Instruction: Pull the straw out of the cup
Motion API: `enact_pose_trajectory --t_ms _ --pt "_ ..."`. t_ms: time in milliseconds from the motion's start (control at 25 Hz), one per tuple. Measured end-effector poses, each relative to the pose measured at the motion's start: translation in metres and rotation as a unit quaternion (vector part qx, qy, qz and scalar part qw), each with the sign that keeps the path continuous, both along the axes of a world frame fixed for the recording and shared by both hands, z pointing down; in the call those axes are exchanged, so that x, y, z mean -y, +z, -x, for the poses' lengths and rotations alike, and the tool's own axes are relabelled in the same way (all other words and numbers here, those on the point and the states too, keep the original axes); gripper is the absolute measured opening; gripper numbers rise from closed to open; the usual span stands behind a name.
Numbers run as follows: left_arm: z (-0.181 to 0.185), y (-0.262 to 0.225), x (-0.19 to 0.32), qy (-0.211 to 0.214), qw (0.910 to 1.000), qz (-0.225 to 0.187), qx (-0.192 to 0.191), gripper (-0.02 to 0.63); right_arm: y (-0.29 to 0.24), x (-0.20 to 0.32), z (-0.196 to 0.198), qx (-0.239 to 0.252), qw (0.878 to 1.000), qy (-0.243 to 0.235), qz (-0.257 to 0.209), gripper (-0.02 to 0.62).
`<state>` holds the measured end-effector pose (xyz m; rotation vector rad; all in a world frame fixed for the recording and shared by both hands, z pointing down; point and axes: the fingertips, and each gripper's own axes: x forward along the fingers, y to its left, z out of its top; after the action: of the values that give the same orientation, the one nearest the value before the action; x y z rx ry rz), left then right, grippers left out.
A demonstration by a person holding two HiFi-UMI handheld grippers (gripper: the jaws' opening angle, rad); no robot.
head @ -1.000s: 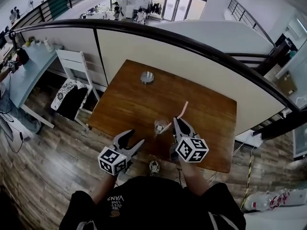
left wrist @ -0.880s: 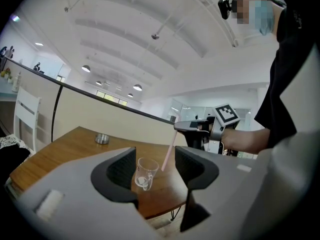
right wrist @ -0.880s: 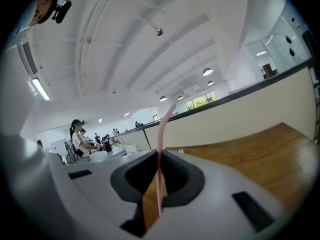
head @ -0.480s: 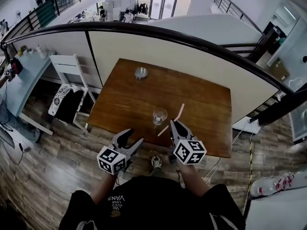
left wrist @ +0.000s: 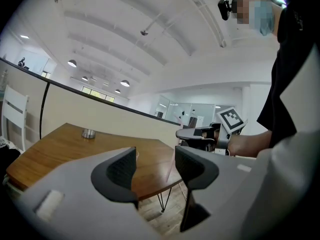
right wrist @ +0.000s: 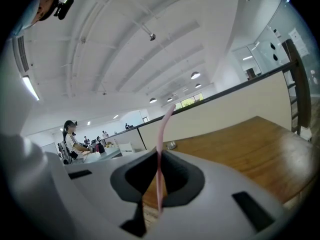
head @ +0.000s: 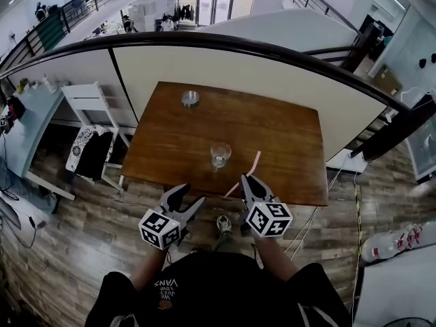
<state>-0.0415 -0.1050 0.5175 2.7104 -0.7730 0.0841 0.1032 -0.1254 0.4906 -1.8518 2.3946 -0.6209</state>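
The right gripper (head: 246,180) is pinching the pink straw (head: 253,163) between its narrowed jaws, just below the middle of the head view. The right gripper view shows the pads closing on the straw's lower part while its bent top is rising above them. The straw is sitting fully clear of the cup (head: 219,155). It is slanting up and to the right, with its upper end lying over the near edge of the table (head: 170,131) and its lower end hanging over the wooden floor (head: 82,244). The clear cup is standing upright on the table near that edge, a little left of the straw and apart from it. The left gripper (head: 186,197) is hovering in the lower left of centre, off the table, with its jaws standing wide and gripping nothing. A small metal dish (head: 190,98) is resting near the table's far edge.
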Motion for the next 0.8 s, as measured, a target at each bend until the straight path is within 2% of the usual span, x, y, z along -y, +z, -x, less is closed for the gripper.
enact_pose_trajectory --t_ms 800 --pt "0.002 0.012 -0.035 -0.002 1.0000 0.005 0.002 0.229 0.020 -0.047 -0.006 -0.009 1.000 0.014 0.023 0.032"
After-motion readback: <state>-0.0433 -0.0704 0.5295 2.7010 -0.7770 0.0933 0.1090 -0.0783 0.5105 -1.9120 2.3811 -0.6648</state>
